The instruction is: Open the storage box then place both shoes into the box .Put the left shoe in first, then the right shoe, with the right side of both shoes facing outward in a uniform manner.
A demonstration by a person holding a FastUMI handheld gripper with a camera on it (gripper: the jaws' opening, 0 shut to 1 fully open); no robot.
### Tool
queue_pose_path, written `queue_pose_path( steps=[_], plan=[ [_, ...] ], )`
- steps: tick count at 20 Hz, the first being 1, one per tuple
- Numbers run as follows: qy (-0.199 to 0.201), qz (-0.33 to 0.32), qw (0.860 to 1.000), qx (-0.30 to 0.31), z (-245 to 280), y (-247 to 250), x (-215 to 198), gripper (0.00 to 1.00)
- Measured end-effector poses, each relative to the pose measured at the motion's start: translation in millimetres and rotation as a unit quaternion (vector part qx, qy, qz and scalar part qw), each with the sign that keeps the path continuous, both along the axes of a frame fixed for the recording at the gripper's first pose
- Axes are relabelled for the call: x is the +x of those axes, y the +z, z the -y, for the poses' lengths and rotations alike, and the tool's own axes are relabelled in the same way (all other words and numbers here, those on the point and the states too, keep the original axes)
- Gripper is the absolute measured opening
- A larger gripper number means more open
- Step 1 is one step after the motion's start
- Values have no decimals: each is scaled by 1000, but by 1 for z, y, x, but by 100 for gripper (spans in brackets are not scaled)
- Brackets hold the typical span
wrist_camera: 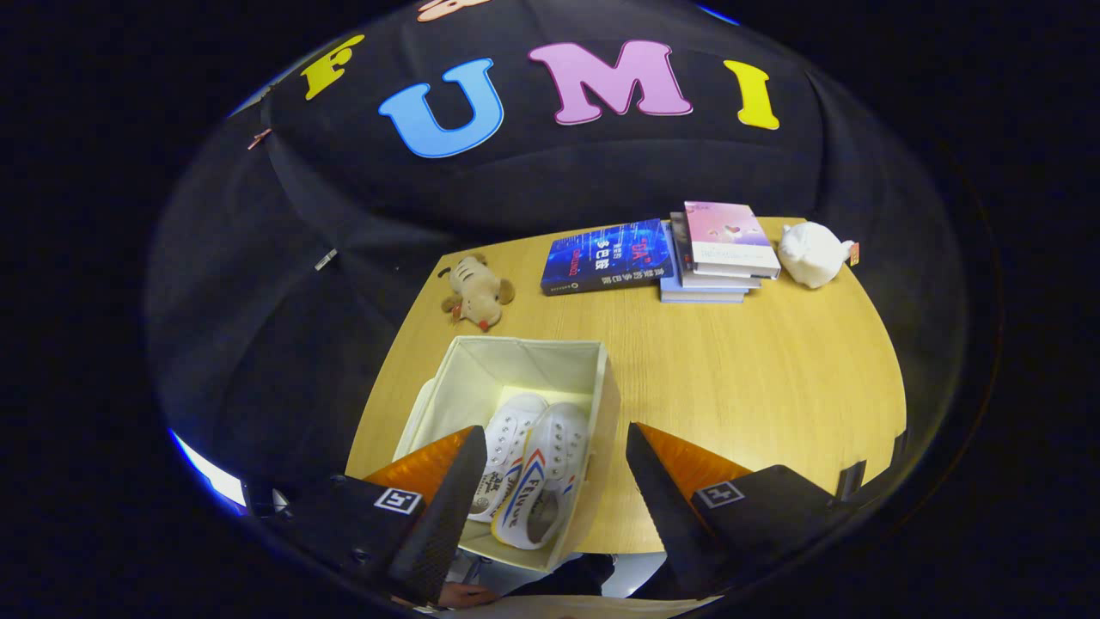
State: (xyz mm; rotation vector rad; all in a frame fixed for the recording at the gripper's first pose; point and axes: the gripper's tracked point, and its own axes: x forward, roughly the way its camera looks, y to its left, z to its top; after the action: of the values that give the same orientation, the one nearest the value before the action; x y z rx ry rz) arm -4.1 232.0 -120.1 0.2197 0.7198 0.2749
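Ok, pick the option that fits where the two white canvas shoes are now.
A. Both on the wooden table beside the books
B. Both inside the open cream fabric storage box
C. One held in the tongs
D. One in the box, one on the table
B: both white canvas shoes lie side by side inside the open cream fabric storage box, seen between the spread fingers of the empty tongs.
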Motion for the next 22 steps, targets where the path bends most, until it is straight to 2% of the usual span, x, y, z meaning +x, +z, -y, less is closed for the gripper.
queue_pose_path(
  steps=[4, 10, 12, 16, 20, 22],
  plan=[
    [4, 65, 998, -2, 60, 33, 13, 99],
    [48, 164, 985, -2, 127, 82, 27, 99],
    [48, 217, 975, 0, 150, 106, 34, 99],
    [40, 321, 946, -4, 195, 155, 31, 98],
    [2, 379, 925, -15, 222, 178, 31, 98],
    [-10, 390, 921, -26, 228, 176, 31, 98]
  ],
)
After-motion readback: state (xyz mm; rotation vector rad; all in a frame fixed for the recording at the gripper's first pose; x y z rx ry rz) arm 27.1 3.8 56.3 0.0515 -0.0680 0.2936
